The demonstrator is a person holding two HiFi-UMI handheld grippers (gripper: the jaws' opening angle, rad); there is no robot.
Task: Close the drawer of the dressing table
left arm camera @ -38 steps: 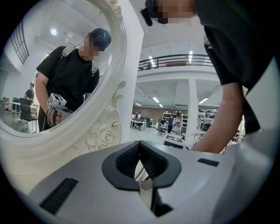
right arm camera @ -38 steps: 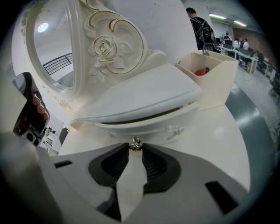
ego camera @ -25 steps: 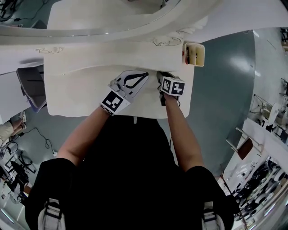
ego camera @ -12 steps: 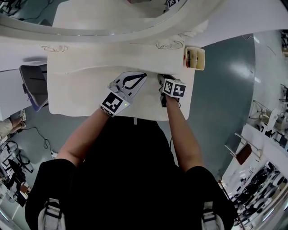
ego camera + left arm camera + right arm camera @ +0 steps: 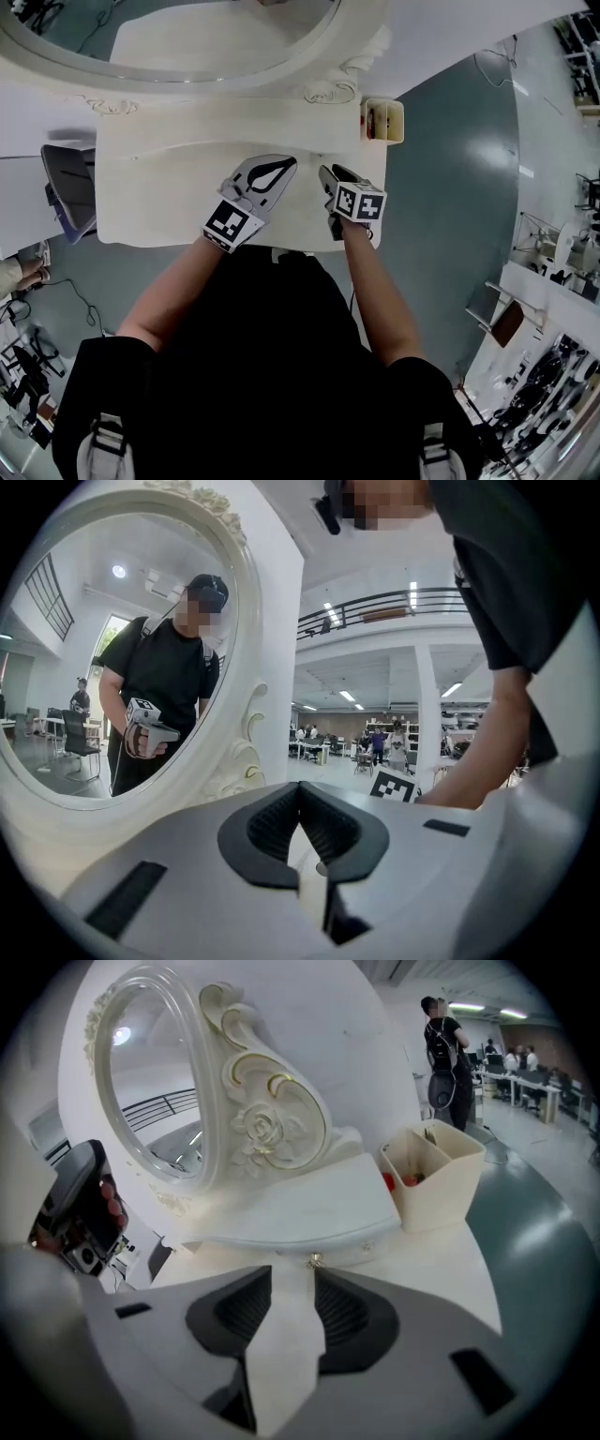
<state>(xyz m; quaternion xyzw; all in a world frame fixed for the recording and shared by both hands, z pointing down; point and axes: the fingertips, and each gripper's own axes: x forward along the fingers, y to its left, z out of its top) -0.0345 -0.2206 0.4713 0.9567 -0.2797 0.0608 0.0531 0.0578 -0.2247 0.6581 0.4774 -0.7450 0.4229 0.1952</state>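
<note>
Left gripper (image 5: 287, 162) points almost level over the table (image 5: 159, 192), jaws pressed together and empty. Right gripper (image 5: 328, 174) tilts downward, jaws opening with nothing between them; the drawer (image 5: 347, 1246), pushed in, sits just beyond their tips.

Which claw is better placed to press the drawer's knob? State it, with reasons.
Right. The right claw points at the drawer knob, jaws opening with nothing between them; the left claw, shut, faces the mirror.

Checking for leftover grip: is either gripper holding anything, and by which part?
Nothing is held: left gripper is shut, empty; right gripper has jaws opening, drawer knob just beyond them.
</note>
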